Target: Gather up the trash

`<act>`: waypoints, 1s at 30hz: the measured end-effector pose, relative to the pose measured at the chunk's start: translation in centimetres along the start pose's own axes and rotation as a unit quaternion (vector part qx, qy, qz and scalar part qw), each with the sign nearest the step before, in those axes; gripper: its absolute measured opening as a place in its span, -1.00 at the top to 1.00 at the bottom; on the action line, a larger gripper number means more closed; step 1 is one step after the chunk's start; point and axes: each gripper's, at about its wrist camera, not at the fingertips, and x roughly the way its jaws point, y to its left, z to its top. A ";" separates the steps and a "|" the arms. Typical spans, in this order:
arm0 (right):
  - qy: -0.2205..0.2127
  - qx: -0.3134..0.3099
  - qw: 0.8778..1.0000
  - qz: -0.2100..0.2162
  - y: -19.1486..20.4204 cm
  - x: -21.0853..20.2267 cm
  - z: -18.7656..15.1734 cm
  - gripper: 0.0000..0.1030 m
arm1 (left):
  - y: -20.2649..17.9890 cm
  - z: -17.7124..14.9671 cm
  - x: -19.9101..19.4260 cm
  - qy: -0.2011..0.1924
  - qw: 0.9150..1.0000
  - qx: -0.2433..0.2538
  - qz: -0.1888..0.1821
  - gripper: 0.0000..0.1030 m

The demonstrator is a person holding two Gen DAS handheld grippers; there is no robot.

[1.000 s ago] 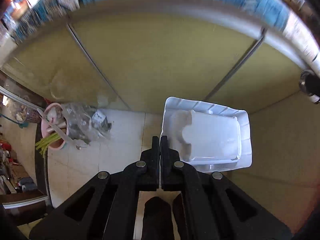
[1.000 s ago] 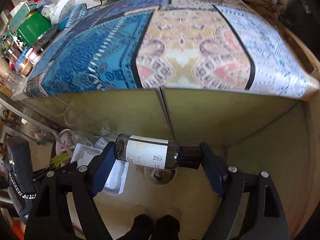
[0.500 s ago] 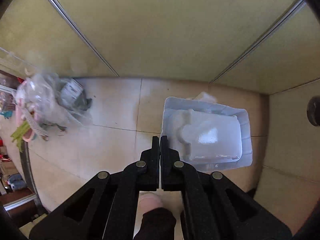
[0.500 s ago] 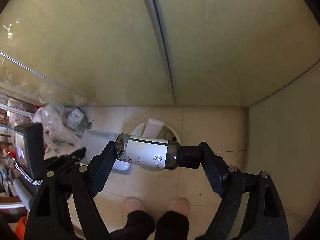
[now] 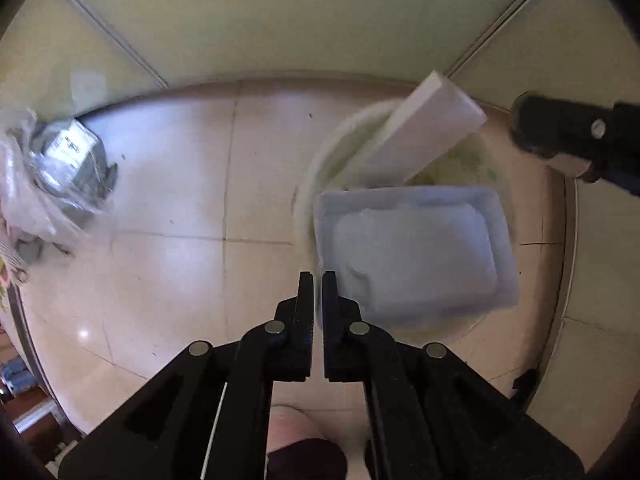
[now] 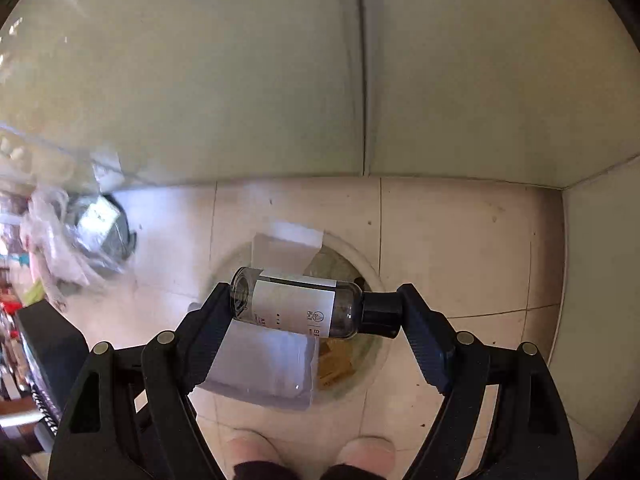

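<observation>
The right tongs (image 6: 318, 300) pinch a small dark bottle (image 6: 298, 306) lengthwise, one finger against its base and the other against its black cap (image 6: 382, 314), so it lies nearly level with its white label (image 6: 294, 304) facing the camera; the print on the label is too small to read. Directly beyond and beneath the bottle sits a round white bin (image 6: 360, 264) on the tiled floor (image 6: 460, 248), much of its mouth hidden by the bottle and fingers. A flat white slab (image 6: 286, 246) leans out of the bin's far edge, and something brownish inside it cannot be made out. In the left wrist view the left tongs (image 5: 318, 280) stand parted by only a narrow slit with nothing between them, and just ahead and to their right a white plastic tray (image 5: 412, 248), smeared by motion blur, lies over the near part of the bin (image 5: 340, 140); whether it rests on the rim or is in the air cannot be told. The same slab (image 5: 426, 132) sticks up past it. Far left of both tongs a crumpled clear bag (image 5: 48, 176) with grey contents lies against the pale cupboard doors (image 5: 280, 20), partly cut off by the frame edge. The person's toes (image 6: 252, 450) peek in at the bottom.
</observation>
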 end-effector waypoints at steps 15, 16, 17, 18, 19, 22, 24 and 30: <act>0.040 -0.035 0.998 0.043 1.0 -2.9 -0.8 -0.55 | 0.0 -1.8 -6.3 0.000 1.000 -0.020 0.009 0.34; 0.042 -0.034 0.998 0.043 1.0 -3.7 -0.9 -0.55 | 0.3 -1.9 -7.3 0.000 1.000 -0.024 0.010 0.34; 0.041 -0.034 0.998 0.042 1.0 -4.8 -1.1 -0.55 | 0.3 -2.1 -8.4 -0.001 1.000 -0.028 0.011 0.34; 0.038 -0.036 0.998 0.041 1.0 -6.0 -1.2 -0.55 | 0.3 -2.2 -10.0 -0.004 0.999 -0.032 0.011 0.34; 0.033 -0.038 0.998 0.038 1.1 -7.5 -1.3 -0.55 | 0.3 -2.4 -11.4 -0.008 0.999 -0.035 0.010 0.34; 0.006 -0.045 0.998 0.031 1.5 -13.1 -1.5 -0.55 | -0.4 -2.7 -17.4 -0.030 0.999 -0.038 0.009 0.34; -0.015 -0.052 0.998 0.028 1.9 -17.7 -1.6 -0.55 | -0.9 -2.9 -22.1 -0.051 0.998 -0.037 0.011 0.34; -0.112 -0.080 0.990 0.021 3.8 -34.5 -2.2 -0.55 | -3.3 -4.4 -39.4 -0.144 0.990 -0.014 -0.005 0.34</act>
